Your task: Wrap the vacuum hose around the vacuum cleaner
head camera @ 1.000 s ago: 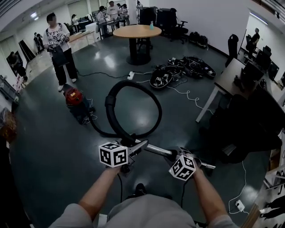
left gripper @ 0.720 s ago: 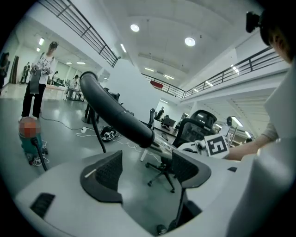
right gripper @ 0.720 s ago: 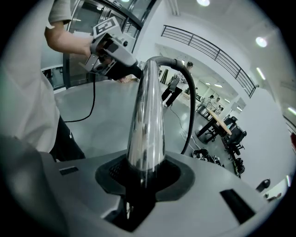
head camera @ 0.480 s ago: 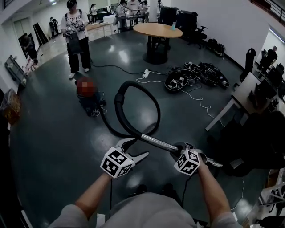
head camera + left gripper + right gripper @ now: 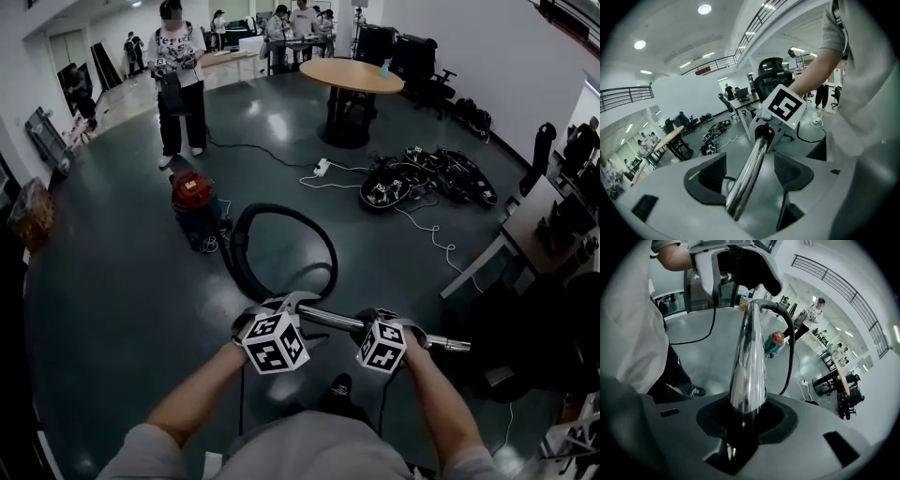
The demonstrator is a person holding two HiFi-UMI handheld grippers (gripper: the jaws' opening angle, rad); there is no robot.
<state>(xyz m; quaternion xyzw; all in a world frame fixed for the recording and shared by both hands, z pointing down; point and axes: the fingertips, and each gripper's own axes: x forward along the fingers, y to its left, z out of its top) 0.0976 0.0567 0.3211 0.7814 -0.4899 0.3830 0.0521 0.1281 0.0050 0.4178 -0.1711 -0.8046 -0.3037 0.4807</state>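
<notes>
The red vacuum cleaner (image 5: 190,190) stands on the dark floor ahead, small in the right gripper view (image 5: 774,341). Its black hose (image 5: 281,220) loops up to a shiny metal wand (image 5: 337,321). My right gripper (image 5: 377,323) is shut on the wand (image 5: 749,357), its pads closed round the tube (image 5: 747,416). My left gripper (image 5: 292,309) sits at the wand's hose end. It is open (image 5: 751,171), and the wand (image 5: 754,159) runs between its pads with a gap on each side. The hose (image 5: 790,333) curves off behind.
A person (image 5: 178,75) stands beyond the vacuum cleaner. A round wooden table (image 5: 364,75) is farther back, with a heap of cables and gear (image 5: 422,173) and a power strip (image 5: 322,169) on the floor. A desk (image 5: 525,234) is at the right.
My left gripper let go near the hose end, rolled over, and has come back astride the wand beside the right one. The right gripper kept its grip. The hose loop hangs lower.
</notes>
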